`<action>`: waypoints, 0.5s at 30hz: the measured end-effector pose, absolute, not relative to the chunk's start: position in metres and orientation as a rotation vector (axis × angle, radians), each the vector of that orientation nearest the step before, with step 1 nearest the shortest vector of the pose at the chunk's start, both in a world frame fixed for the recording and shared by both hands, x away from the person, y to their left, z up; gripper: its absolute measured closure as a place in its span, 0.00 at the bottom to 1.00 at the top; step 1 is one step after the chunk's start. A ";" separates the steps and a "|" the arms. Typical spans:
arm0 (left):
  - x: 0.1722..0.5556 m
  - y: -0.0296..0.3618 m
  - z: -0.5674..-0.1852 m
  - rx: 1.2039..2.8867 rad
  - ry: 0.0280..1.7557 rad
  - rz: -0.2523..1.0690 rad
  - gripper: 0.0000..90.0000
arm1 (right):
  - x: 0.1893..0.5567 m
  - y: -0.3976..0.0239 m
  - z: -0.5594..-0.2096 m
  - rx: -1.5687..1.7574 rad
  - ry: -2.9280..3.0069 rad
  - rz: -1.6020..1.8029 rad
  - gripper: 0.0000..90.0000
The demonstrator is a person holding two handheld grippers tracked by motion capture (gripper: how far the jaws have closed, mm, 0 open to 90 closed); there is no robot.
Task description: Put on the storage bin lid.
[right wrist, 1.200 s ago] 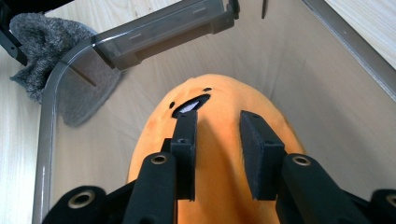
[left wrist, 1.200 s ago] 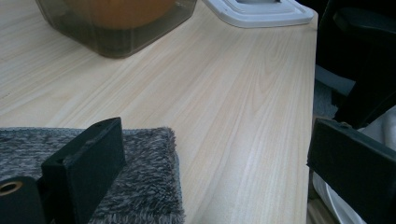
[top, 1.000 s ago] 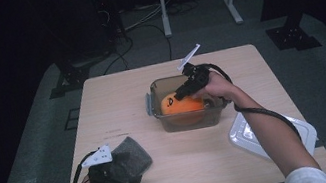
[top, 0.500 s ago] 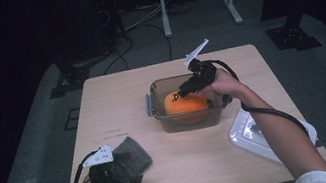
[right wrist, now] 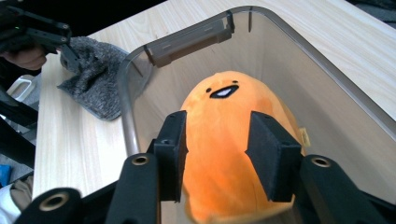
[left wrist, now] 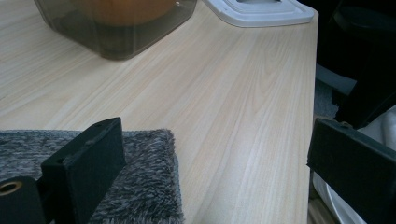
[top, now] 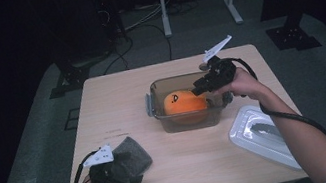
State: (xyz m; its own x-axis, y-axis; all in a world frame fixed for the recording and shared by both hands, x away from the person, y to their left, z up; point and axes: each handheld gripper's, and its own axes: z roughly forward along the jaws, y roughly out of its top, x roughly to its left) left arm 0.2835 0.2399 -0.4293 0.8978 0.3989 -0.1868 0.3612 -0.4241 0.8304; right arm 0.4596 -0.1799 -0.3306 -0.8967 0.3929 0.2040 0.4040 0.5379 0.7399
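Note:
An orange plush toy (top: 183, 103) (right wrist: 229, 140) with a small drawn face lies inside a clear plastic container (top: 157, 97) (right wrist: 135, 74) at mid-table. My right gripper (top: 199, 86) (right wrist: 217, 154) hovers over the container's right side. Its jaws have just been opening; they stand apart on either side of the toy's near end, without pressing on it. My left gripper (top: 114, 173) (left wrist: 215, 158) rests at the front left with jaws wide open. One jaw is over a grey fuzzy cloth (top: 131, 155) (left wrist: 135, 186), and nothing is held.
A clear lid (top: 260, 135) (left wrist: 257, 9) lies on the table's right side near the front edge. The container (left wrist: 116, 28) stands beyond the cloth. A metal stand and cables are on the floor behind the table.
My right gripper has lifted and drawn back to the right from the toy, with its jaws spreading. The toy stays in the container. The left gripper has not moved.

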 end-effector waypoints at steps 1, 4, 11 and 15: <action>0.283 0.240 -0.429 2.053 0.547 0.046 0.04 | 0.458 -0.183 -0.330 -0.714 -2.737 -1.335 0.61; 0.284 0.240 -0.429 2.052 0.550 0.046 0.04 | 0.451 -0.194 -0.328 -0.727 -2.725 -1.365 0.59; 0.284 0.241 -0.429 2.049 0.557 0.052 0.04 | 0.436 -0.219 -0.324 -0.759 -2.722 -1.393 0.57; 0.284 0.241 -0.429 2.050 0.559 0.051 0.04 | 0.428 -0.231 -0.321 -0.771 -2.726 -1.406 0.54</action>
